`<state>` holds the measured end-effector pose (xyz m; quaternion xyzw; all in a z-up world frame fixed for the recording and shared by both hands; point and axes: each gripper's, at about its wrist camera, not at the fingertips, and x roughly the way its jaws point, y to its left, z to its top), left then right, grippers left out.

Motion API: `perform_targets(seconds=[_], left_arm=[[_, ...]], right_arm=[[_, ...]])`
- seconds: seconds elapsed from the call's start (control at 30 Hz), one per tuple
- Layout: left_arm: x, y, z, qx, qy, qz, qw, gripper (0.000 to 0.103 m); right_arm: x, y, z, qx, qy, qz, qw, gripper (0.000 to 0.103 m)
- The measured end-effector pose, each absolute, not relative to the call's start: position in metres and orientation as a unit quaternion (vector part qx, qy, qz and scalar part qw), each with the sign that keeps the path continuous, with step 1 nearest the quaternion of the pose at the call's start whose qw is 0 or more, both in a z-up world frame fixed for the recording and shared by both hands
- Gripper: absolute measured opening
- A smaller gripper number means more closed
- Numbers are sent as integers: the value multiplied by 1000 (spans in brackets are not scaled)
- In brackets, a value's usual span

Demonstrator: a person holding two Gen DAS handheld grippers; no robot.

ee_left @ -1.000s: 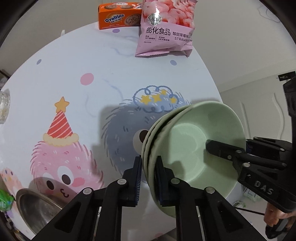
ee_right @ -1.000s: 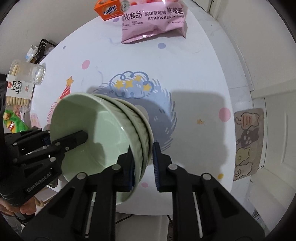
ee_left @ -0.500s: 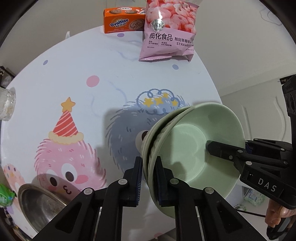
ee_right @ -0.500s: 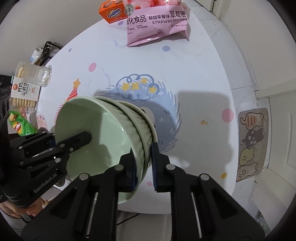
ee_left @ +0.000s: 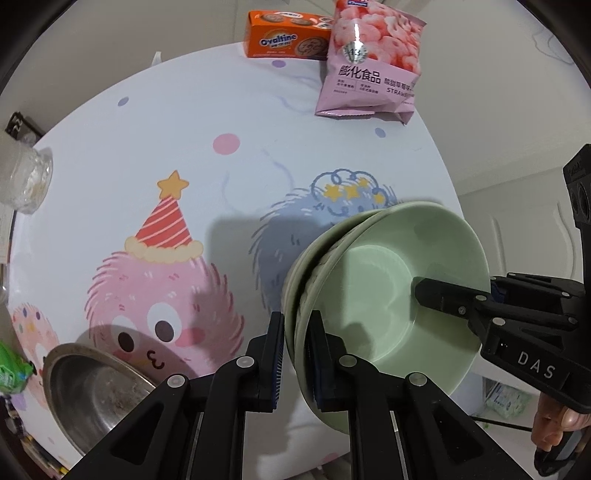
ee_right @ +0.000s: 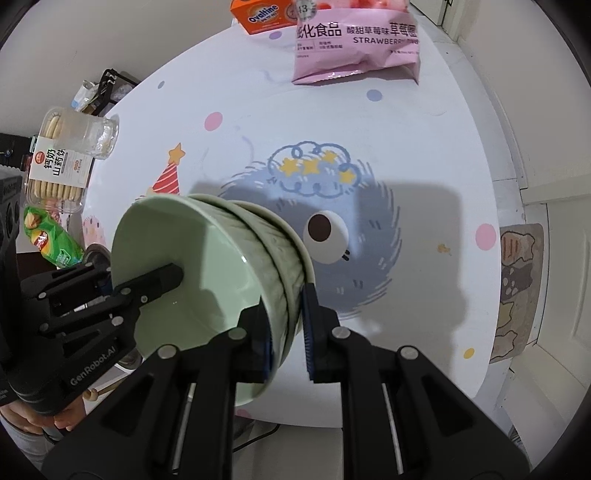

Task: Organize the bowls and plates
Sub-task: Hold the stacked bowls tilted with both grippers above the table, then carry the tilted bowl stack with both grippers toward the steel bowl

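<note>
Bowls point(ee_left: 388, 295): nested green stack, held tilted above table point(ee_left: 147, 147), not yet set down. L to R, we note steel bowl point(ee_left: 92, 384) unstacked, left gripper point(ee_left: 297, 354) clamped on near rim, right gripper point(ee_right: 286, 332) clamped on opp. rim. Placement remains.

A round table point(ee_left: 155, 122) fills most of both views, its white cover printed with pastel dots and cartoon fuzzy monsters — a pink one in a striped party hat point(ee_left: 159, 291), a blue-grey one under a starry cloud point(ee_right: 332, 221). Hard-edged shadows fall across the cover. Plain pale walls point(ee_left: 110, 22) rise behind the far edge. To the right lies light floor point(ee_right: 476, 74), with white panelled doors point(ee_right: 554, 280) and a cat-patterned mat point(ee_right: 517, 291) — partly tucked beneath the table's rim.
</note>
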<state>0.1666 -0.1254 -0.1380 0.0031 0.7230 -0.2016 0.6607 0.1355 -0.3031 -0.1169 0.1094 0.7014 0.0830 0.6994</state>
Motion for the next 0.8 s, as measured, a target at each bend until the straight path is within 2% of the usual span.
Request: perform_targets(seconds=[0.17, 0.2, 0.23, 0.3, 0.33, 0.37, 0.4, 0.63, 0.8], left_arm=[[167, -123, -144, 7, 725, -196, 661, 12], [168, -124, -145, 5, 725, -197, 660, 12], [168, -124, -145, 5, 725, -198, 659, 12], [168, -126, -145, 8, 726, -198, 659, 12], [167, -126, -145, 10, 725, -199, 659, 12], [168, -126, -145, 9, 725, -201, 659, 12], [168, -125, -145, 4, 725, -201, 659, 12], [161, -126, -140, 16, 711, -196, 675, 11], [163, -131, -133, 18, 704, -187, 684, 10]], right_arm=[[139, -298, -123, 107, 708, 85, 693, 19], [139, -299, -126, 110, 713, 79, 688, 23], [139, -301, -127, 108, 715, 69, 687, 37], [137, -308, -132, 112, 718, 53, 685, 45], [135, -312, -135, 128, 717, 58, 683, 44], [134, -315, -137, 152, 715, 69, 679, 39], [133, -317, -139, 181, 710, 88, 675, 29], [132, -307, -132, 151, 706, 91, 686, 26], [129, -302, -131, 126, 707, 88, 690, 21]])
